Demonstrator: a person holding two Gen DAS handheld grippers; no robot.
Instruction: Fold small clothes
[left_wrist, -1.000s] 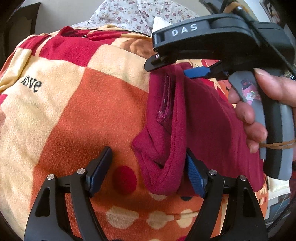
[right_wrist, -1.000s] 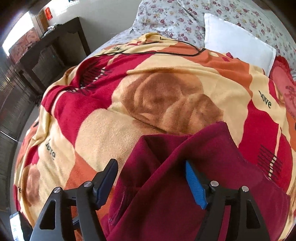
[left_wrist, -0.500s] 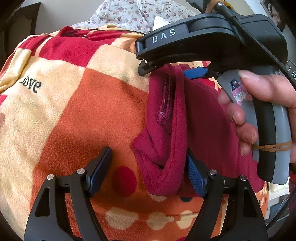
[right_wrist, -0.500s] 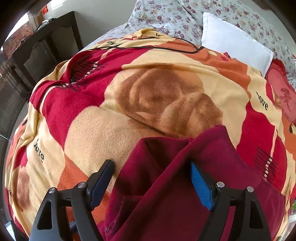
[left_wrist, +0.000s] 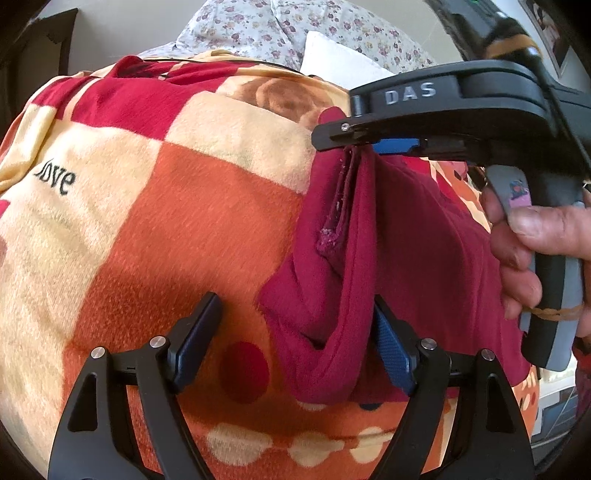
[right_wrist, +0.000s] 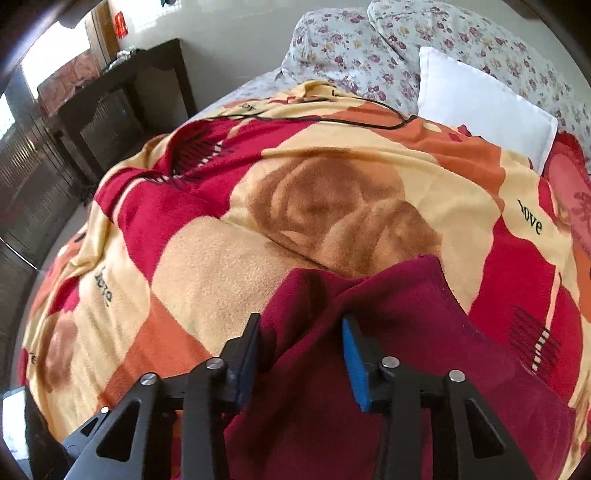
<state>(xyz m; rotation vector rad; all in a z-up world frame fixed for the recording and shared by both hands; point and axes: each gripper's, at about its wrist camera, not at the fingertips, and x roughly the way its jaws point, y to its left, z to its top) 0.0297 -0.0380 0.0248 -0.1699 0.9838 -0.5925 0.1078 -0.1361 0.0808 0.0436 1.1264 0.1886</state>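
Note:
A dark red garment (left_wrist: 406, 251) lies bunched on a red, orange and cream blanket (left_wrist: 203, 221). My left gripper (left_wrist: 295, 343) stands open just above the blanket. The garment's rolled near end lies between its fingers, against the right one. My right gripper (left_wrist: 354, 144), held by a person's hand (left_wrist: 528, 236), comes in from the upper right. Its jaws are closing on the garment's far edge, which rises in a peak into them. In the right wrist view a raised fold of the garment (right_wrist: 424, 332) fills the gap between the right gripper's (right_wrist: 301, 354) pads.
The blanket (right_wrist: 221, 258) covers a bed. A white pillow (right_wrist: 480, 107) and floral bedding (right_wrist: 369, 48) lie at its head. A black cable (right_wrist: 332, 118) runs across the blanket's far end. Dark wooden furniture (right_wrist: 122, 92) stands beside the bed.
The right gripper's jaws have narrowed around the garment's raised fold, and it has shifted right in the left wrist view. The left gripper has stayed in place.

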